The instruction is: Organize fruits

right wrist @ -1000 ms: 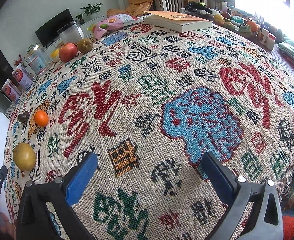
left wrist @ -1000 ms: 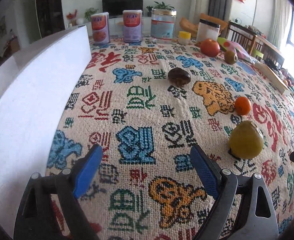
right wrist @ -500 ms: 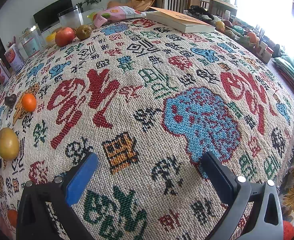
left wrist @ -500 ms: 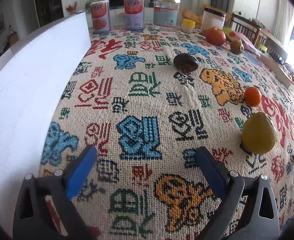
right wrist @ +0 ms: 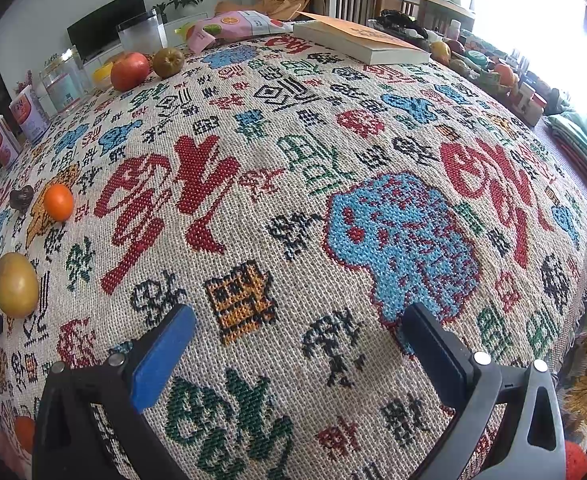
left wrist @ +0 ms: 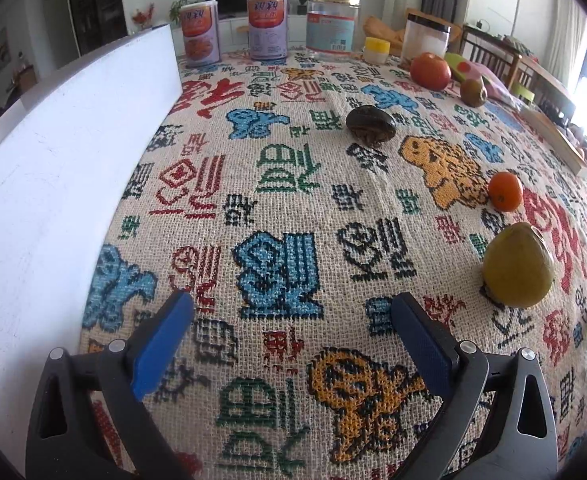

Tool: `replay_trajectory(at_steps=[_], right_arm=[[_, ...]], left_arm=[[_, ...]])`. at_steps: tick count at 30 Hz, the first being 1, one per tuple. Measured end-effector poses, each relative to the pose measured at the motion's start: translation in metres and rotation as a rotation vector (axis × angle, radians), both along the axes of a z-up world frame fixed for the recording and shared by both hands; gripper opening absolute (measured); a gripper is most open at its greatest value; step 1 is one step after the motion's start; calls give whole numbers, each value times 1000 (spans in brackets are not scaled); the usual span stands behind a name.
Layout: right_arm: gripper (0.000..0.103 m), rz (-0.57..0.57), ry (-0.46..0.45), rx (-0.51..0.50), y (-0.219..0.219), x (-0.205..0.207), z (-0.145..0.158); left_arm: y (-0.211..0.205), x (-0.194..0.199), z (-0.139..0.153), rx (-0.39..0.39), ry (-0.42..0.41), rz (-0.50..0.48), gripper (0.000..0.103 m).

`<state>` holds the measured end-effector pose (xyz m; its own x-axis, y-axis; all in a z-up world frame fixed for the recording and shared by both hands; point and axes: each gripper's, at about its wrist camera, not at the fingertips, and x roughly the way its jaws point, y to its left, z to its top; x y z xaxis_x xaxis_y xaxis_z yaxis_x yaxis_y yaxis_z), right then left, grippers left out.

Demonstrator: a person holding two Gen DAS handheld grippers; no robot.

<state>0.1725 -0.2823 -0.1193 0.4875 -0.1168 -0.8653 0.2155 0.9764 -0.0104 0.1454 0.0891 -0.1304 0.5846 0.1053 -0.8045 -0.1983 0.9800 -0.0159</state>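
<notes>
Both the left gripper [left wrist: 291, 328] and right gripper [right wrist: 297, 340] hover wide open and empty over the patterned cloth [left wrist: 285, 208], likely readying a first pick, since the pear [left wrist: 518, 266], orange [left wrist: 505, 191] and apple [left wrist: 430, 71] lie scattered well apart

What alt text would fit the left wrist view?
The open, empty left claw hovers over a patterned tablecloth. A yellow-green pear, a tangerine, a dark brown fruit, a red apple and a brown pear lie scattered to its right, a white board on its left.
</notes>
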Motion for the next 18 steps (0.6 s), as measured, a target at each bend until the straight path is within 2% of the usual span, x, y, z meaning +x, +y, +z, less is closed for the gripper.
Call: replay_trajectory(at_steps=[18], right_arm=[[103,1,5,1,1,-1,-1]], left_arm=[[0,0,0,1,0,0,100]])
